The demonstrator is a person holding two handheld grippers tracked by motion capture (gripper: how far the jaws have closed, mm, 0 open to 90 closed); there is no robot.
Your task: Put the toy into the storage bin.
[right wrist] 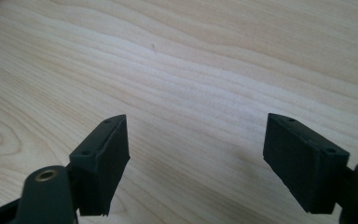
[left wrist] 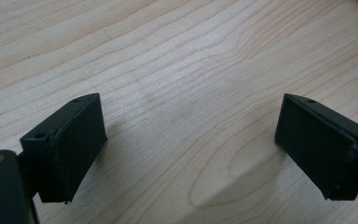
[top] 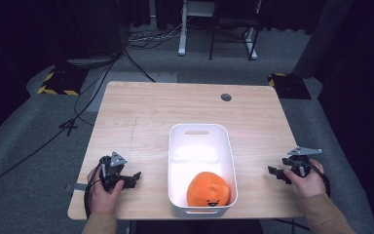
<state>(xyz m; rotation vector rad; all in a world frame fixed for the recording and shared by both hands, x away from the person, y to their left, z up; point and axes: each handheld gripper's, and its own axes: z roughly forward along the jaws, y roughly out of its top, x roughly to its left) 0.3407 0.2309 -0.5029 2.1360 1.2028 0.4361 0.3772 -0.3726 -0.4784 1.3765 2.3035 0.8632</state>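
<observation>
1. High view: a white bin (top: 202, 168) stands on the wooden table (top: 141, 117), its long axis running from the near edge toward the far side. An orange plush toy (top: 208, 189) sits in its near end, the small face toward the person. The left gripper (top: 132, 178) rests left of the bin, the right gripper (top: 274, 172) right of it.
2. Left gripper view: jaws spread wide over bare wood, holding nothing.
3. Right gripper view: jaws likewise apart and empty above the tabletop.

Grey carpet (top: 24, 141), dark curtained walls (top: 360, 58)
</observation>
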